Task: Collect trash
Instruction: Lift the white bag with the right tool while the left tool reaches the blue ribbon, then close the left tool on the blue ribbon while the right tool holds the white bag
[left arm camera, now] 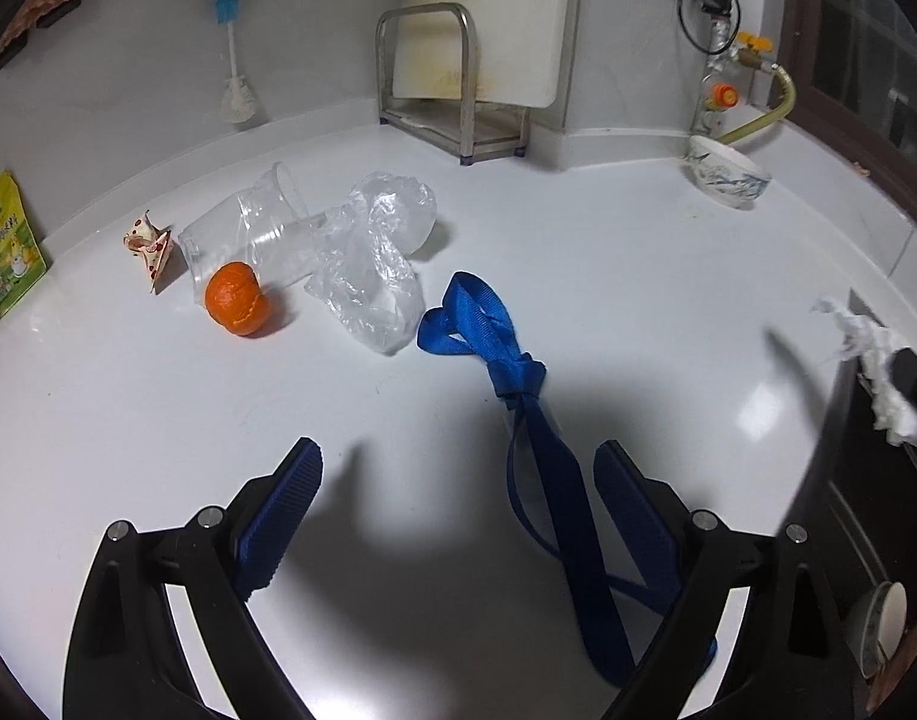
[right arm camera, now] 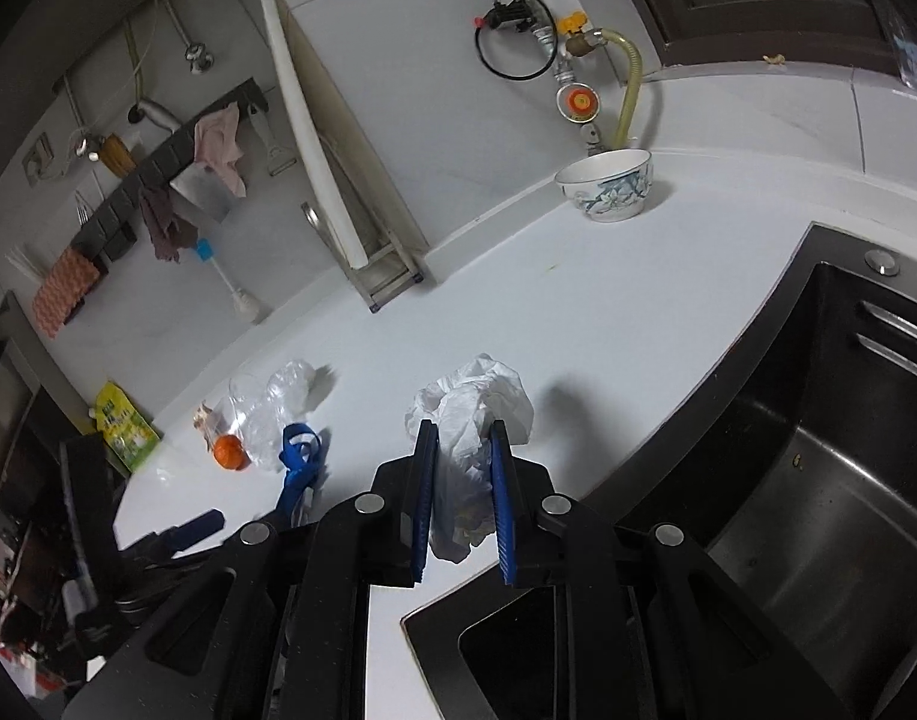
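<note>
My right gripper (right arm camera: pixel 462 432) is shut on a crumpled white tissue (right arm camera: pixel 476 402), held above the counter by the sink; the tissue also shows at the right edge of the left wrist view (left arm camera: pixel 872 354). My left gripper (left arm camera: pixel 458 462) is open and empty above the white counter (left arm camera: pixel 158 420). Ahead of it lie an orange peel (left arm camera: pixel 237 299), a clear plastic cup (left arm camera: pixel 248 234) on its side, a crumpled clear plastic bag (left arm camera: pixel 374 252) and a small spotted wrapper (left arm camera: pixel 149 243). A blue strap (left arm camera: pixel 506 360) runs between the left fingers.
A black sink (right arm camera: pixel 818 450) lies right of the counter. A patterned bowl (left arm camera: pixel 728 177) stands at the back right. A cutting board in a metal rack (left arm camera: pixel 458 90) leans on the back wall. A green packet (left arm camera: pixel 8 246) stands at the far left.
</note>
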Demonstrator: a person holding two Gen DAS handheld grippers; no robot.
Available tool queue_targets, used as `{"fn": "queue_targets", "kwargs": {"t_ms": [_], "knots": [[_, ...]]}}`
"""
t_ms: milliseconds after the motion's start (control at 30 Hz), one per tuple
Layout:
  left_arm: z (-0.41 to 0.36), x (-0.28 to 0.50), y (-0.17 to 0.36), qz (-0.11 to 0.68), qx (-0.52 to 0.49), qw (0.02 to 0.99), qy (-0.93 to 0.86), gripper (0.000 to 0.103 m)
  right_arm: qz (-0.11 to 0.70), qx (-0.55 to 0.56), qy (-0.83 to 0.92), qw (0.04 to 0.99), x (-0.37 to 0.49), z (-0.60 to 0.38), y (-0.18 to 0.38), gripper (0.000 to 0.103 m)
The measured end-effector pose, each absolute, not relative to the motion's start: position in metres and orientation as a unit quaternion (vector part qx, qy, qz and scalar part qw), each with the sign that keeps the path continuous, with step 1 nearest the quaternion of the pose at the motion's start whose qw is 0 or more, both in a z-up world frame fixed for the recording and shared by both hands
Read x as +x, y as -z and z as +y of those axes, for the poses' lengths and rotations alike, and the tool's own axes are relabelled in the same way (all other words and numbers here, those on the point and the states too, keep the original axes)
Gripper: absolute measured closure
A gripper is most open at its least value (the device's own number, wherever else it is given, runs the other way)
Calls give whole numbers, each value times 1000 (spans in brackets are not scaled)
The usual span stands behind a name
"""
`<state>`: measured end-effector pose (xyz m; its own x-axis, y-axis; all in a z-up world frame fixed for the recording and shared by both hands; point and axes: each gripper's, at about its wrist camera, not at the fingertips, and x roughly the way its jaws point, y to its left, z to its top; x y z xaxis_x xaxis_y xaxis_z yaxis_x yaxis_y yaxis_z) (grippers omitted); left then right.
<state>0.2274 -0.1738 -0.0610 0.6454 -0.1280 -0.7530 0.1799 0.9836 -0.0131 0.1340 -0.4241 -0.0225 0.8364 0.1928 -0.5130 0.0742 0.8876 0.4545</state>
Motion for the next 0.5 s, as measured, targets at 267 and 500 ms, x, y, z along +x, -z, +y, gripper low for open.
{"fn": "queue_targets", "kwargs": {"t_ms": [267, 500], "knots": [[-189, 245, 67, 419, 35, 906, 57, 14, 274, 245, -39, 929, 133, -430, 22, 86], [-202, 244, 69, 407, 58, 911, 43, 32, 285, 251, -31, 925, 135, -434, 26, 86]]}}
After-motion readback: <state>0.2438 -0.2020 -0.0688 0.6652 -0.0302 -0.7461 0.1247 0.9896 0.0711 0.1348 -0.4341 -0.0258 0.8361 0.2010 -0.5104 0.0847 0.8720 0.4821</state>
